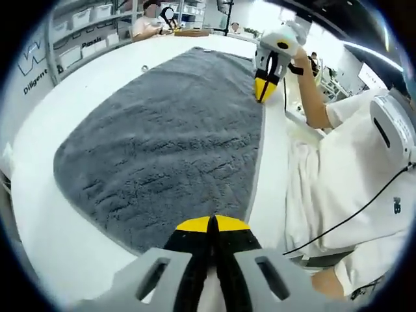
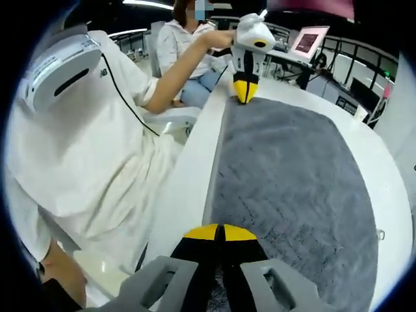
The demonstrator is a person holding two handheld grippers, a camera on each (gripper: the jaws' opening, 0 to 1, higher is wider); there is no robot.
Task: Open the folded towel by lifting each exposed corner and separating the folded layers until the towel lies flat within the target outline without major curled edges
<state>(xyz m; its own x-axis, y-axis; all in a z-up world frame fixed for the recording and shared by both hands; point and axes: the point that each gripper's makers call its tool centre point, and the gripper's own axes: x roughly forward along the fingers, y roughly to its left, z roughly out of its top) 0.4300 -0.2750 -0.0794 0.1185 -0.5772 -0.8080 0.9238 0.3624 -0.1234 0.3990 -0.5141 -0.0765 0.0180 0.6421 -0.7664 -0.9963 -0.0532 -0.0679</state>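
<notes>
Your grey towel point(image 1: 162, 143) lies spread open and flat on the white table point(image 1: 84, 84), one long edge running along the table side nearest you. Your left gripper point(image 1: 212, 224) sits at one near corner with its yellow-tipped jaws pressed together; whether they pinch the towel's edge, you cannot tell. Your right gripper point(image 2: 223, 232) is at the other corner on that same edge, jaws likewise clenched over the towel point(image 2: 292, 175). Behind the far table end, people sit at desks.
</notes>
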